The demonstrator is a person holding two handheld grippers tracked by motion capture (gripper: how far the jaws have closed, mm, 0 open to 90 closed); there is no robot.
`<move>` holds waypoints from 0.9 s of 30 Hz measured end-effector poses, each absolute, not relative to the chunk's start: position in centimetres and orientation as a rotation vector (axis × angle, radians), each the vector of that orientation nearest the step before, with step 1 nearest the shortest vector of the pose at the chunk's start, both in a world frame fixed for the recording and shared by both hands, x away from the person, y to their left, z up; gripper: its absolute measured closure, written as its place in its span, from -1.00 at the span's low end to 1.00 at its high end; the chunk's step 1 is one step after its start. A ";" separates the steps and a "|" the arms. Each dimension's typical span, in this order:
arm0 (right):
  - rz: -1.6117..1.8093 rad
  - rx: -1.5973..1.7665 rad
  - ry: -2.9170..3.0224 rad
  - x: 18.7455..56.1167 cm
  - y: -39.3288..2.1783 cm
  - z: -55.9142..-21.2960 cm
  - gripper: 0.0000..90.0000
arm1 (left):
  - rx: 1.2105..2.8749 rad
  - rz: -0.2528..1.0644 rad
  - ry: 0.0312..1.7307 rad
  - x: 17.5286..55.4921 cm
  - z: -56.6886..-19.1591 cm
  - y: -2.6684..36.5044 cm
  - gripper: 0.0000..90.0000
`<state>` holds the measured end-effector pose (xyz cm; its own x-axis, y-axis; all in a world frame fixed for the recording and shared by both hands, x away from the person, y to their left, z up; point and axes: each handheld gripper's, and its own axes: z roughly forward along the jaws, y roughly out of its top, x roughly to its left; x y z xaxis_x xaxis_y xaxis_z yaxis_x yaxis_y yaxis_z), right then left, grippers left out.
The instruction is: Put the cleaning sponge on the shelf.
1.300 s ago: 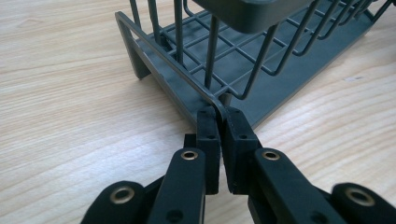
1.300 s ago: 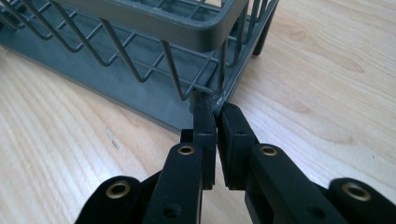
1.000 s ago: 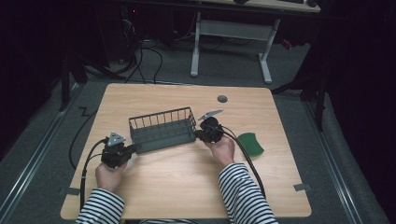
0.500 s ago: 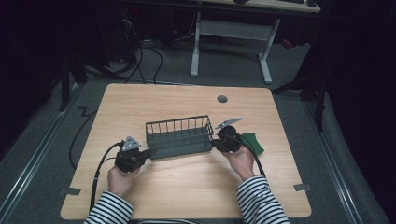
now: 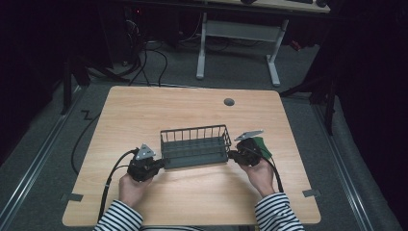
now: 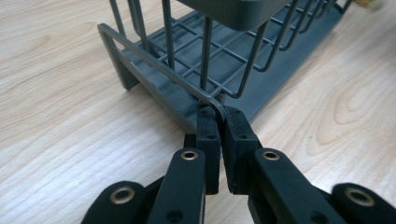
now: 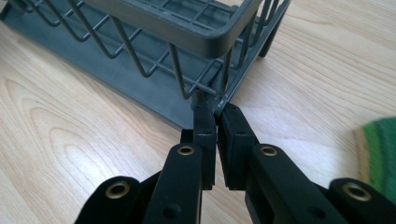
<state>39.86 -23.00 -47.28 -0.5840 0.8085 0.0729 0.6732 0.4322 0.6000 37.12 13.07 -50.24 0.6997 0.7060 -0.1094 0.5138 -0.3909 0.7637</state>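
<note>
one wire basket (image 5: 194,147), two hand-held grippers, left (image 5: 162,163) and right (image 5: 231,155), one green sponge (image 5: 262,146), one table (image 5: 144,110)

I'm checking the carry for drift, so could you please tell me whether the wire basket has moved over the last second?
Yes. The wire basket, gripped at both ends, has shifted toward the person's right, judged against the table's grommet hole in the high view.

The person is wearing black-and-white striped sleeves (image 5: 274,214); black grippers (image 6: 218,122) are showing brass rivets (image 6: 188,155), trailing black cables (image 5: 107,183).

Dim lab or workshop, wooden desk (image 5: 144,110), floor cables (image 5: 159,57) (tangled), second desk frame (image 5: 235,33)
</note>
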 end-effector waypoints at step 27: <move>0.940 1.381 2.372 36.7 -27.0 -48.2 0.52 | 2.077 0.302 0.920 36.2 -51.1 13.1 0.41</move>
<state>36.71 -26.99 -48.15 -0.5244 0.8444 0.1095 0.6900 0.3460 0.6358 36.20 13.10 -51.06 0.7034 0.7033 -0.1032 0.5051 -0.3923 0.7688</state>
